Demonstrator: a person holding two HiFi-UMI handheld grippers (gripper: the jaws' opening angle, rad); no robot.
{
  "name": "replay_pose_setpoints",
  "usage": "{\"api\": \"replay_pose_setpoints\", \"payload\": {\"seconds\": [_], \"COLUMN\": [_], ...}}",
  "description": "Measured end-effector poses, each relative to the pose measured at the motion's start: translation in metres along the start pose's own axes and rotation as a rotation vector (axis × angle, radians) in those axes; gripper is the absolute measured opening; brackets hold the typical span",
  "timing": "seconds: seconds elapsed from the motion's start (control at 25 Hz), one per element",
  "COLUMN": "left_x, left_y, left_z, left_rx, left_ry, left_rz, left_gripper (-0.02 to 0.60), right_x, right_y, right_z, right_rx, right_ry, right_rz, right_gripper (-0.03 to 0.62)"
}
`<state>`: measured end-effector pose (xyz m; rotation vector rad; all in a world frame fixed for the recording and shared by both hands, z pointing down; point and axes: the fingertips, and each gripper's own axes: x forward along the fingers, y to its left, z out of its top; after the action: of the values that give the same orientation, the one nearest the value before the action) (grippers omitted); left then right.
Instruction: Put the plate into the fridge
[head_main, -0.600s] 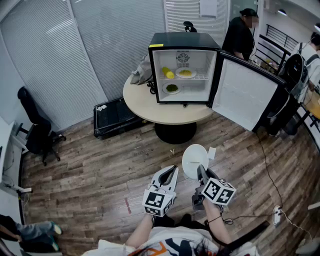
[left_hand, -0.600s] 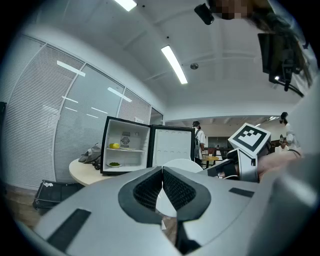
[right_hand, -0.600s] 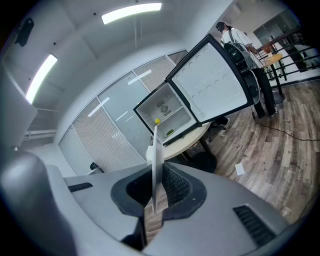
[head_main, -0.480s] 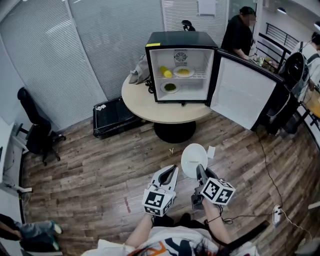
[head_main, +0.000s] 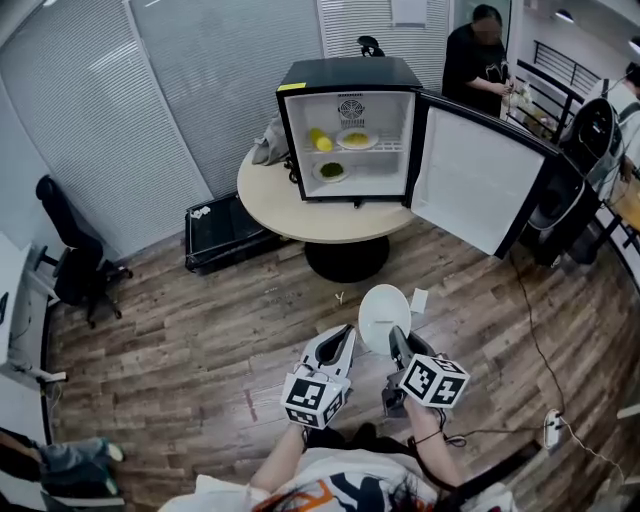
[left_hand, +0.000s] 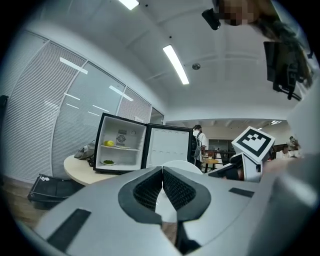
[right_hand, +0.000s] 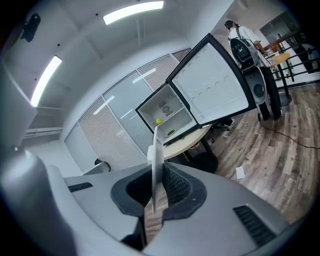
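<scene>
Head view has the open fridge (head_main: 345, 130) drifting a bit left since a moment ago, but the plate (head_main: 383, 312) stays pinched by its rim in the fingers of the right gripper (head_main: 397, 338), left gripper (head_main: 343, 338) closed on nothing, so still mid-carry, well short.

The black mini fridge (head_main: 345, 75) stood on the round beige bench (head_main: 285, 212). Well before it, the white round plate (head_main: 384, 312) sat in the right hand-held gripper (head_main: 396, 342), beside the left hand-held gripper (head_main: 344, 338).
</scene>
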<state>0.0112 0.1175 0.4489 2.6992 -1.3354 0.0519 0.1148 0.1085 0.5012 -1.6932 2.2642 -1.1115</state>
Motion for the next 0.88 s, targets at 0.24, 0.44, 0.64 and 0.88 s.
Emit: {"api": "replay_pose_setpoints", "payload": {"seconds": [0.24,0.44,0.64,0.88], "left_x": [-0.001,-0.003,0.006,0.027], "left_y": [-0.008,-0.002,0.013,0.029], "left_z": [-0.003,-0.005,-0.006,-0.003], "left_rx": [0.023,0.045,0.037,0.059], "left_ry": [0.013,0.036,0.046,0.045], "left_rz": [0.02,0.035,0.065,0.065], "left_gripper": [0.012,0.012,0.012,0.012], "right_x": [0.002,0.01,0.025,0.052], "right_y": [-0.01,-0.005,-0.005,-0.01], "right_z": [-0.004,-0.002,0.001,0.008], "right_rx": [0.003,0.018,0.023,0.048], "right_ry": [0.035,0.036,0.053,0.066], "right_rz": [0.037,0.055,0.065,0.068], "right_gripper": [0.029,0.03,0.029,0.03]}}
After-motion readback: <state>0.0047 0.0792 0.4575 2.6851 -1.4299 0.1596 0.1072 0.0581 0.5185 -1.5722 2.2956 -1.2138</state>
